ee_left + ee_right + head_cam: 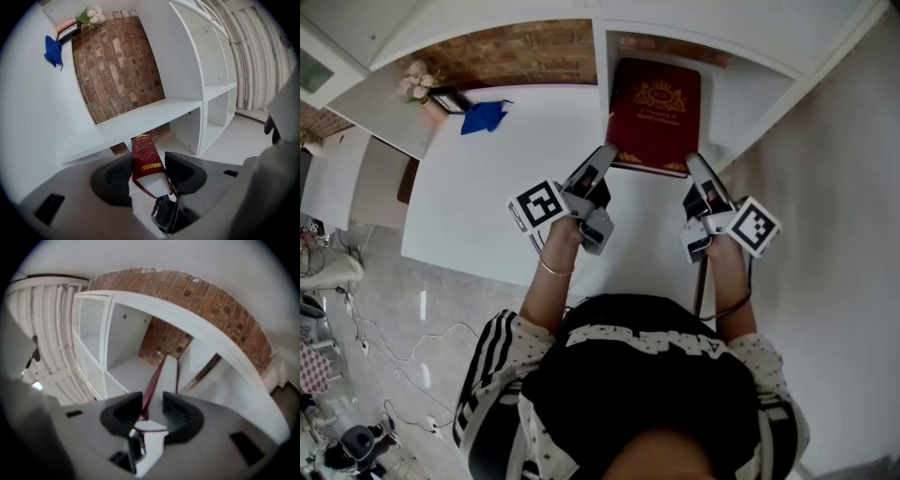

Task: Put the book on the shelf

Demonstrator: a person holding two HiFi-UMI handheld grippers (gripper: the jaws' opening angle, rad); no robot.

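A dark red book (654, 112) with gold print is held by its near edge between both grippers, cover facing the head camera. Its far end reaches into an open compartment of the white shelf (750, 89), right of a divider (600, 66). My left gripper (607, 157) is shut on the near left corner; in the left gripper view the spine (145, 157) sits between the pads. My right gripper (694, 167) is shut on the near right corner, and the right gripper view shows the page edge (166, 373) running away from the jaws.
A blue cloth (483, 115), a small dark frame (448, 98) and pale flowers (417, 80) sit at the far left of the white surface (506, 197). Brick wall (117, 65) shows behind the shelf. Cables (375, 347) lie on the floor at left.
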